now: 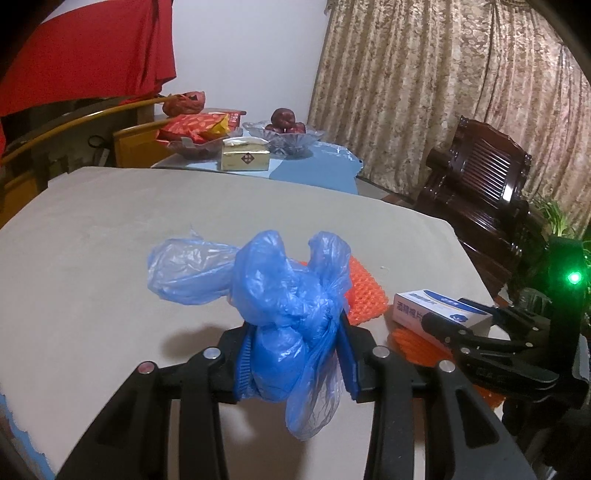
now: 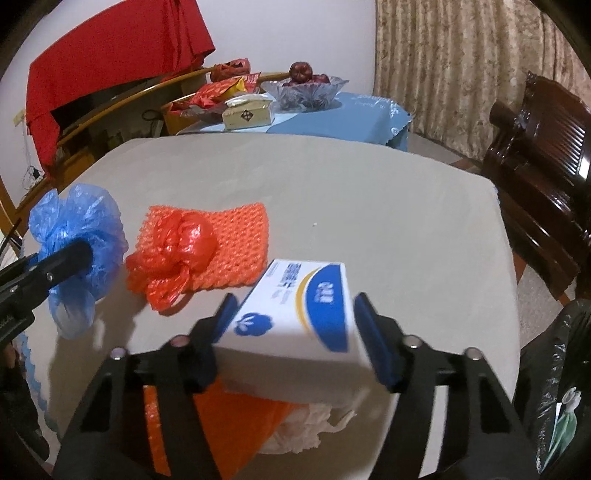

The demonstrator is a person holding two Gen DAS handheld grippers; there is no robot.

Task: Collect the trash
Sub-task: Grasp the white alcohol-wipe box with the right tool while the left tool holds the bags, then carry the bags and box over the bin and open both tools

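Left wrist: left claw (image 1: 295, 354) clamps blue bag (image 1: 284, 295), lifted off tabletop (image 1: 110, 221). Right claw (image 2: 295, 332) grips box (image 2: 295, 314) by its sides, raised for binning; orange mesh (image 2: 240, 240) left mid-tabletop.

Beige-covered table (image 2: 332, 206) taken as landmark. Behind it: smaller table under blue cloth (image 2: 354, 118), carrying a glass fruit bowl (image 2: 306, 90) and a gold box (image 2: 248, 113). Beyond that, plain white wall (image 2: 295, 33). Red cloth (image 2: 110, 70) hangs left of the wall area. Patterned beige curtains (image 2: 461, 66) behind right. Dark carved wooden chair (image 2: 543, 173) right of the table.
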